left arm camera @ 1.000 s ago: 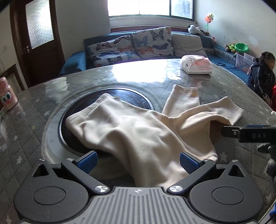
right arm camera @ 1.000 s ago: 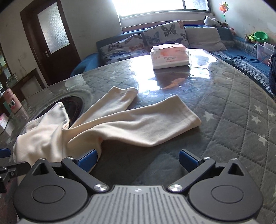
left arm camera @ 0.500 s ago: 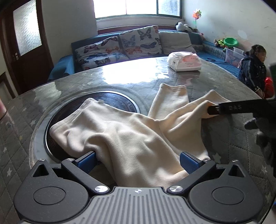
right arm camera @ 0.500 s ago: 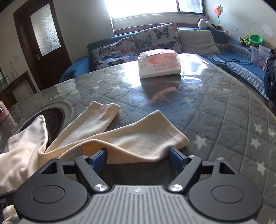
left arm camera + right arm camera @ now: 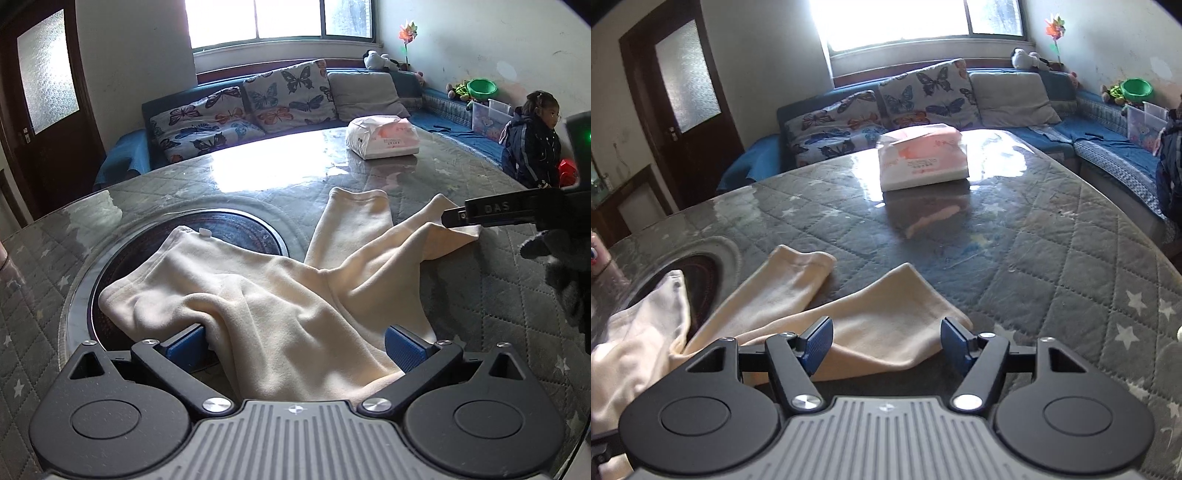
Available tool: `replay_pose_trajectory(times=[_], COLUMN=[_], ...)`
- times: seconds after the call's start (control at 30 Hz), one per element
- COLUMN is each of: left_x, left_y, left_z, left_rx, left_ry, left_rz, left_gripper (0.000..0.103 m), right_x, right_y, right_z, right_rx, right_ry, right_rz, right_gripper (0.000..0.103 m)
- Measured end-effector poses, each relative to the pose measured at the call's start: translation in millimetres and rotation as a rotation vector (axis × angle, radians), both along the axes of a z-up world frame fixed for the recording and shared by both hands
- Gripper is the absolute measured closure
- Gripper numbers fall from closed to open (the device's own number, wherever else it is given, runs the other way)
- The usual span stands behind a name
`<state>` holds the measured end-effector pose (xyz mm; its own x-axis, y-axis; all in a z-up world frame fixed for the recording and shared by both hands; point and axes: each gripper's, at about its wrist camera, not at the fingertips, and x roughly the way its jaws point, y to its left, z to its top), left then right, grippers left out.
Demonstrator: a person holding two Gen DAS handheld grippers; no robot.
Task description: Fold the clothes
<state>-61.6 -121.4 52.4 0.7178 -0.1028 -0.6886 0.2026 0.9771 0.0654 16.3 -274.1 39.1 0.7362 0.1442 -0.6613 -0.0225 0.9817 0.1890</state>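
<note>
The cream trousers [image 5: 280, 306] lie at the table's [image 5: 1052, 258] centre, the left gripper [image 5: 295, 347] open around the waist, the right gripper [image 5: 886, 341] closing over the three-o'clock leg cuff, which may slip if pinched shallowly.

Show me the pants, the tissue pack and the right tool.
pants [image 5: 295, 314], left wrist view, the bunched cloth at the middle.
tissue pack [image 5: 923, 162], right wrist view, its front face.
right tool [image 5: 886, 341], right wrist view, midway between its blue fingertips, jaws closing over a pant leg cuff.

Soft matt cream trousers [image 5: 295, 302] on glossy quilted table [image 5: 480, 295].
</note>
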Motion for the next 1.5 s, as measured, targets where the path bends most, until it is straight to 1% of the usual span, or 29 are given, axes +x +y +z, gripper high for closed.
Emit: replay_pose_trajectory(times=[0.13, 0.23, 0.3, 0.37, 0.43, 0.47, 0.53, 0.57, 0.7, 0.77, 0.8, 0.83, 0.87, 0.93, 0.97, 1.0, 1.03, 1.07, 1.1, 1.17, 1.23, 1.27, 1.3, 1.33, 1.37, 1.4, 1.43, 1.47, 1.5], left_x=[-6.3, -9.3, -10.1, -9.7, -9.0, -8.2, -5.8, -4.4, 1.1, 2.7, 3.4, 4.8, 8.1, 16.8, 21.6, 26.6, 32.0, 37.5, 42.9, 53.2, 62.2, 66.2, 68.3, 69.2, 70.1, 70.6, 71.1, 71.6, 71.3], left_y=[3.8, 6.9, 3.7, -4.7, -14.0, -19.0, -28.2, -32.2, -44.2, -47.9, -49.7, -51.9, -55.4, -63.9, -68.7, -74.0, -79.9, -85.6, -90.7, -98.9, -107.3, -111.4, -115.1, -118.2, -120.3, -119.9, -119.0, -116.6, -112.0], left_z=[11.3, 19.4, 21.7, 20.1, 16.9, 14.4, 9.0, 6.6, -0.8, -3.0, -3.8, -4.8, -6.1, -9.0, -10.3, -11.4, -12.8, -14.4, -16.2, -20.7, -26.8, -29.9, -33.2, -35.7, -37.5, -37.3, -37.0, -35.9, -34.0], left_rx=[-0.010, -0.009, -0.005, 0.005, 0.016, 0.025, 0.048, 0.058, 0.070, 0.065, 0.061, 0.059, 0.065, 0.072, 0.073, 0.075, 0.083, 0.090, 0.095, 0.105, 0.118, 0.125, 0.136, 0.143, 0.147, 0.139, 0.131, 0.119, 0.101], left_ry=[-0.043, -0.072, -0.086, -0.093, -0.099, -0.105, -0.120, -0.126, -0.125, -0.125, -0.128, -0.130, -0.129, -0.128, -0.128, -0.128, -0.128, -0.128, -0.127, -0.118, -0.107, -0.103, -0.100, -0.095, -0.091, -0.090, -0.088, -0.083, -0.085], left_rz=[-0.006, -0.010, -0.034, -0.065, -0.101, -0.119, -0.151, -0.164, -0.194, -0.209, -0.220, -0.230, -0.237, -0.261, -0.278, -0.294, -0.303, -0.314, -0.328, -0.344, -0.363, -0.375, -0.393, -0.408, -0.421, -0.428, -0.433, -0.428, -0.417], left_gripper=[0.000, 0.000, 0.000, 0.000, 0.000, 0.000, 0.000, 0.000, 0.000, 0.000, 0.000, 0.000, 0.000, 0.000, 0.001, 0.001, 0.003, 0.008, 0.010, 0.021, 0.027, 0.033, 0.036, 0.048, 0.058, 0.065, 0.080, 0.087, 0.090], right_x=[9.6, 12.9, 12.9, 13.1, 12.6, 11.2, 6.6, 3.5, -3.9, -1.8, -1.4, -1.8, -2.2, -4.1, -6.5, -8.9, -11.4, -13.6, -15.8, -20.6, -25.2, -26.8, -27.9, -28.5, -29.8, -31.1, -31.9, -32.6, -33.1], right_y=[-6.4, -2.7, 0.6, 2.4, 4.0, 5.5, 7.1, 9.3, 17.4, 16.1, 13.2, 9.7, 6.1, -0.1, -2.0, -3.8, -5.4, -6.6, -7.6, -12.2, -17.8, -20.7, -23.0, -24.7, -26.7, -28.5, -29.8, -31.0, -32.1], right_z=[-4.9, -7.2, -6.6, -6.1, -5.9, -4.4, 1.9, 7.2, 27.8, 28.9, 27.7, 26.4, 25.2, 22.9, 22.2, 21.5, 21.4, 21.4, 21.3, 19.8, 17.6, 16.3, 15.0, 13.7, 11.3, 8.4, 6.2, 3.8, 1.1], right_rx=[-0.005, -0.040, -0.042, -0.005, 0.035, 0.046, 0.120, 0.139, 0.124, 0.100, 0.097, 0.102, 0.108, 0.107, 0.088, 0.069, 0.049, 0.032, 0.017, 0.012, 0.017, 0.023, 0.028, 0.030, 0.032, 0.035, 0.038, 0.042, 0.047], right_ry=[0.004, 0.009, 0.006, 0.013, 0.027, 0.028, 0.029, 0.018, -0.037, -0.034, -0.028, -0.025, -0.021, -0.017, -0.021, -0.025, -0.029, -0.034, -0.039, -0.045, -0.046, -0.043, -0.038, -0.032, -0.023, -0.013, -0.005, 0.004, 0.013], right_rz=[-0.046, -0.033, -0.003, 0.043, 0.072, 0.087, 0.130, 0.153, 0.202, 0.180, 0.165, 0.151, 0.137, 0.112, 0.102, 0.093, 0.084, 0.077, 0.071, 0.063, 0.052, 0.040, 0.030, 0.022, 0.007, -0.007, -0.014, -0.021, -0.026], right_gripper=[0.039, 0.039, 0.050, 0.080, 0.086, 0.092, 0.096, 0.097, 0.098, 0.093, 0.093, 0.089, 0.079, 0.069, 0.060, 0.056, 0.049, 0.037, 0.032, 0.017, 0.012, 0.008, 0.005, 0.000, 0.000, 0.000, 0.000, 0.000, 0.000])
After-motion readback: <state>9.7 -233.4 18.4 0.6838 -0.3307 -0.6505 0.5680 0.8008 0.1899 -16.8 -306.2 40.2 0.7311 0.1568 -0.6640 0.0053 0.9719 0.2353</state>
